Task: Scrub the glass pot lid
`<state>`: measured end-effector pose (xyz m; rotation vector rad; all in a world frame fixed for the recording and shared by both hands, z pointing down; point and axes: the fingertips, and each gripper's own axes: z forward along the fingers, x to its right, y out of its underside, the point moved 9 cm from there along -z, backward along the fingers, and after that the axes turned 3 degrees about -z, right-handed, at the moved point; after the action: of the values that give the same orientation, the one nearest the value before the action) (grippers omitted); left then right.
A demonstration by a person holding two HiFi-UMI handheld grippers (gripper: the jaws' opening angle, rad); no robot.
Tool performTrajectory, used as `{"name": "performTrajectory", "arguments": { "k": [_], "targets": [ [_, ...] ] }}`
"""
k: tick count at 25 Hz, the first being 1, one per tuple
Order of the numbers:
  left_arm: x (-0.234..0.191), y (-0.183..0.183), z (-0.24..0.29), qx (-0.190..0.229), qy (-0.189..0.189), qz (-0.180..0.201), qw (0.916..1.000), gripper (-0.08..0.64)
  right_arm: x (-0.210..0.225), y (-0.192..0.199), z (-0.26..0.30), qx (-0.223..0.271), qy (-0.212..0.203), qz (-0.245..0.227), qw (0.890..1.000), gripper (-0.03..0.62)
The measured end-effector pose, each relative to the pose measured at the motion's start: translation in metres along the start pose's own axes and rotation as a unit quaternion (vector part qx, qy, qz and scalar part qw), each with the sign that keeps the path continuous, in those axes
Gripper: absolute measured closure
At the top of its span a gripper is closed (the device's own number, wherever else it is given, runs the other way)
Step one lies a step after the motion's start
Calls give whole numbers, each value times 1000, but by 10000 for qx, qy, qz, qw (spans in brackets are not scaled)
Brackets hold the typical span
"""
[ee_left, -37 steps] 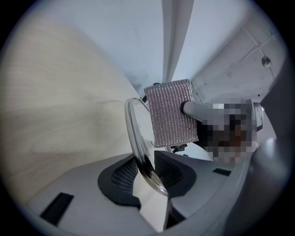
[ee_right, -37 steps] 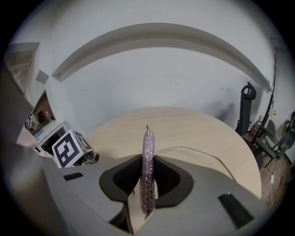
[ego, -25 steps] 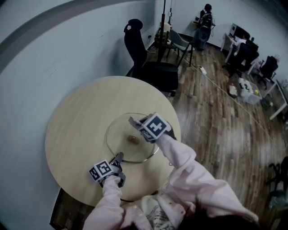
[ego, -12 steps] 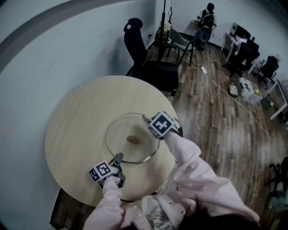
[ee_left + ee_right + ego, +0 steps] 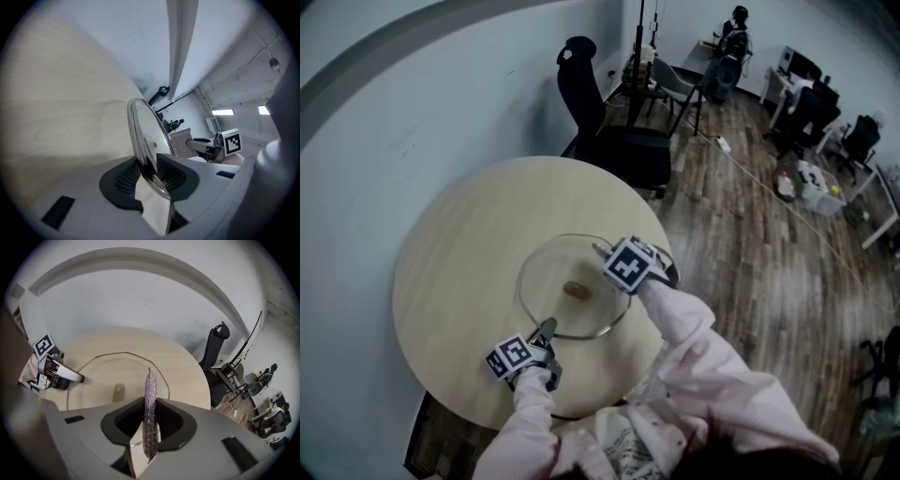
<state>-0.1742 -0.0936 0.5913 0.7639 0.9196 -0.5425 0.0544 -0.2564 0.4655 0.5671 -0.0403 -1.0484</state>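
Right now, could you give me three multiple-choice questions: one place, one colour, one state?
1. Where does the glass lid lie? A) on the floor B) on the round table C) on a shelf
2. What colour is the office chair beyond the table? A) red B) white C) black
3. What do the right tongs do? A) grip a thin scrub pad B) stand open, empty C) grip a spoon
Answers: B, it lies flat there; C, black all over; A, pad clamped between them.
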Motion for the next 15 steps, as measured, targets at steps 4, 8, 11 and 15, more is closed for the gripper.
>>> {"name": "performTrajectory", "arguments": {
  "k": [4, 8, 11, 15],
  "targets": [
    [-1, -1, 2, 8, 2, -6, 10000, 443, -6, -4, 1, 5, 84, -252, 9996, 518],
    [0, 3, 1, 7, 14, -29, 10000, 442, -18, -9, -1, 94, 55, -523, 9986, 518],
    [-1, 4, 1, 7, 25, -42, 10000, 442, -25, -12, 0, 105, 35, -686, 9976, 518],
    [1, 5, 1, 21, 32, -41, 10000, 442, -33, -14, 0, 70, 21, -785, 9969, 518]
  ]
}}
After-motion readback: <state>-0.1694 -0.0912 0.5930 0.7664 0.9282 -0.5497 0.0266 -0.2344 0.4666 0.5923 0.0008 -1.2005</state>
